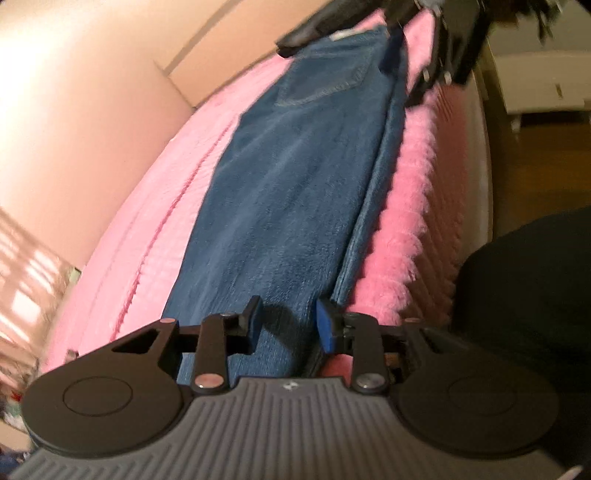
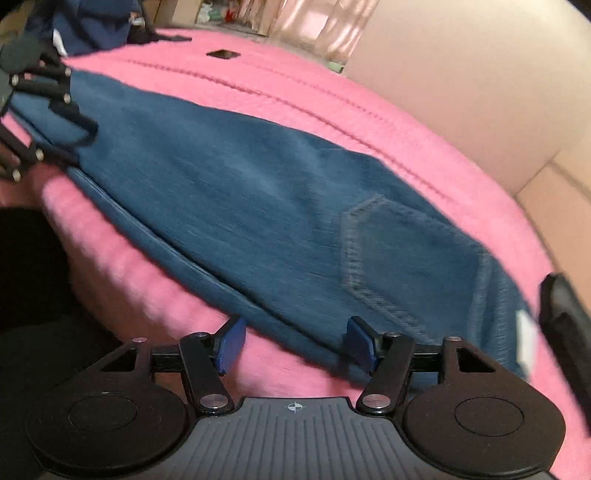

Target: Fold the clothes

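Observation:
A pair of blue jeans (image 1: 288, 177) lies folded lengthwise along the near edge of a bed with a pink fuzzy blanket (image 1: 155, 206). My left gripper (image 1: 290, 325) is open at the leg end, its blue pads either side of the denim. The right gripper (image 1: 424, 44) shows blurred at the far waist end. In the right wrist view the jeans (image 2: 258, 192) stretch away with a back pocket (image 2: 406, 251) close by. My right gripper (image 2: 295, 343) is open, straddling the folded edge near the waist. The left gripper (image 2: 40, 110) is at the far hem.
A navy garment (image 2: 92, 26) lies at the far end of the pink blanket (image 2: 332, 96), with a small black square (image 2: 223, 54) nearby and a black object (image 2: 561, 314) at the right. A person's dark clothing (image 1: 517, 295) is beside the bed. A white nightstand (image 1: 535, 81) stands on the wooden floor.

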`<state>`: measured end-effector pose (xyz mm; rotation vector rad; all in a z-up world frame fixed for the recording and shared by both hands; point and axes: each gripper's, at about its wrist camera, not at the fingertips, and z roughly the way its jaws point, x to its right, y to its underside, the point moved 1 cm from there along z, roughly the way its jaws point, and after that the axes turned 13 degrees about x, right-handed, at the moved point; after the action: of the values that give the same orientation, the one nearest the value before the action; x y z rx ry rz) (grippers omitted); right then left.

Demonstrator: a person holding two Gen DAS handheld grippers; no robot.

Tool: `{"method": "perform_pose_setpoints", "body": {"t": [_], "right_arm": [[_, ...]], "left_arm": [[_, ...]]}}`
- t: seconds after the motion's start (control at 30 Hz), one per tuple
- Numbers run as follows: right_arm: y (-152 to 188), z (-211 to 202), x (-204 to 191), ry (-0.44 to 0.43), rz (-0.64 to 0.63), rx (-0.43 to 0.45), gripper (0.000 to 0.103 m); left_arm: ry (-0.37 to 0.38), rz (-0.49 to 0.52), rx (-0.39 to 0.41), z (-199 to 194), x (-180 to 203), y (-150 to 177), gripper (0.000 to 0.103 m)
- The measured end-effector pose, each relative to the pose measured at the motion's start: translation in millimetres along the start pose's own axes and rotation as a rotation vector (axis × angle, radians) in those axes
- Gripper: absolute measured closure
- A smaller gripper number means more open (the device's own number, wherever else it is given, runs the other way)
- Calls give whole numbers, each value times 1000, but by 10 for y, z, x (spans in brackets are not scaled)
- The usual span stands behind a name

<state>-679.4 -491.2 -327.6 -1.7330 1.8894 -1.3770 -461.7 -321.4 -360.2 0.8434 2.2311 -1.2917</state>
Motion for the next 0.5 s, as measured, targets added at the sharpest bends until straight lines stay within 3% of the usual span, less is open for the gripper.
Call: {"method": "perform_pose_setpoints", "body": {"t": [0.2, 0.33, 0.5], "right_arm": [[79, 88, 39, 16, -245, -13, 40], [61, 78, 97, 16, -230, 15, 40], [77, 0, 214, 43, -177, 37, 40]], "left_arm": [[12, 67, 4, -10, 73, -67, 76], [20, 25, 13, 0, 54, -126, 76], [22, 102, 6, 81, 153, -111, 75]]}}
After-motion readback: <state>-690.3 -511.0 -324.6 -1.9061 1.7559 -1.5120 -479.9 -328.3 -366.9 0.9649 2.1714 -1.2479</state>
